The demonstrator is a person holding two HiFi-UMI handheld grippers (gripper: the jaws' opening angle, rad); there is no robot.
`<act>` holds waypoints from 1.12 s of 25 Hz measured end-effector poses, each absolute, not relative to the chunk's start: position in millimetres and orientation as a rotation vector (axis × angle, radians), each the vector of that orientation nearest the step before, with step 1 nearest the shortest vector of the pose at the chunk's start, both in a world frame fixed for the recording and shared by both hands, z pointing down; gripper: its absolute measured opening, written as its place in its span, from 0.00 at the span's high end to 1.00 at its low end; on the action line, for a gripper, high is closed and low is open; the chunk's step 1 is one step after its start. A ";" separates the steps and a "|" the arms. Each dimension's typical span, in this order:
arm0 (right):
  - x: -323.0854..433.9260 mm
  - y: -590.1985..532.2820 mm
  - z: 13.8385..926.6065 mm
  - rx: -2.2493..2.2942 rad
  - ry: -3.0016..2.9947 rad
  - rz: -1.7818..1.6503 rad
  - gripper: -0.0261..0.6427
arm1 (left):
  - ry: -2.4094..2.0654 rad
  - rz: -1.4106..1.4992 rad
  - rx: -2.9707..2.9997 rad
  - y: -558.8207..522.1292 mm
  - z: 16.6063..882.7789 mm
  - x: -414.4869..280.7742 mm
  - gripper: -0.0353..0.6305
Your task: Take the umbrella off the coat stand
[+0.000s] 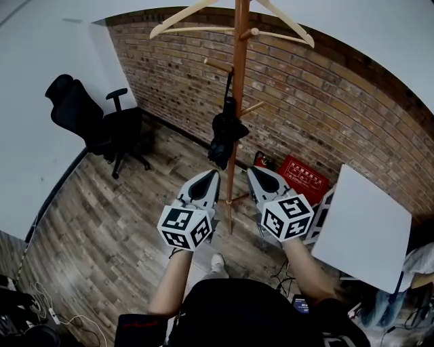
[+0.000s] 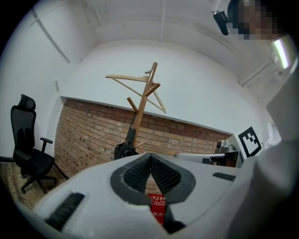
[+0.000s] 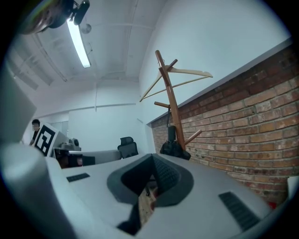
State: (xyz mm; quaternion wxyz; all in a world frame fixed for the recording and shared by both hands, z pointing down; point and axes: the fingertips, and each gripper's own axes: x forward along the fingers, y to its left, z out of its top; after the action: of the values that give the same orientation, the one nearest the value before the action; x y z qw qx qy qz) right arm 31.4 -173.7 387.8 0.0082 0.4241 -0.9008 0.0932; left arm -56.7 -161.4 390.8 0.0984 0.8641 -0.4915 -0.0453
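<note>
A wooden coat stand rises in front of a brick wall. A folded black umbrella hangs from a peg partway down its pole. In the head view my left gripper and right gripper are held side by side, one on each side of the pole, short of the umbrella and touching nothing. The left gripper view shows the stand and umbrella ahead of my shut, empty left gripper. In the right gripper view the umbrella hangs beyond my right gripper, whose jaws also meet with nothing between them.
Wooden hangers sit on the stand's top. A black office chair stands at the left by the white wall. A red box lies at the foot of the brick wall; a white panel is at the right. Cables lie bottom left.
</note>
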 end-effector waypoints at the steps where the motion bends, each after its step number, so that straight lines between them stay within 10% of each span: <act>1: 28.5 -178.5 386.5 1.329 -2.816 0.288 0.92 | -1.450 -0.133 2.559 -167.0 390.2 -59.5 0.92; 28: -9.0 -279.0 384.7 1.472 -2.728 0.251 0.92 | -1.249 -0.127 2.649 -274.7 388.5 -91.9 0.92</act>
State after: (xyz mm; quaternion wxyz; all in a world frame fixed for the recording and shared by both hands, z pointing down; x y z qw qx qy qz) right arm -9.0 -279.0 384.7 0.0156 0.4733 -0.8771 0.0806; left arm -91.9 -274.7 388.5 0.1048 0.8986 -0.4238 -0.0431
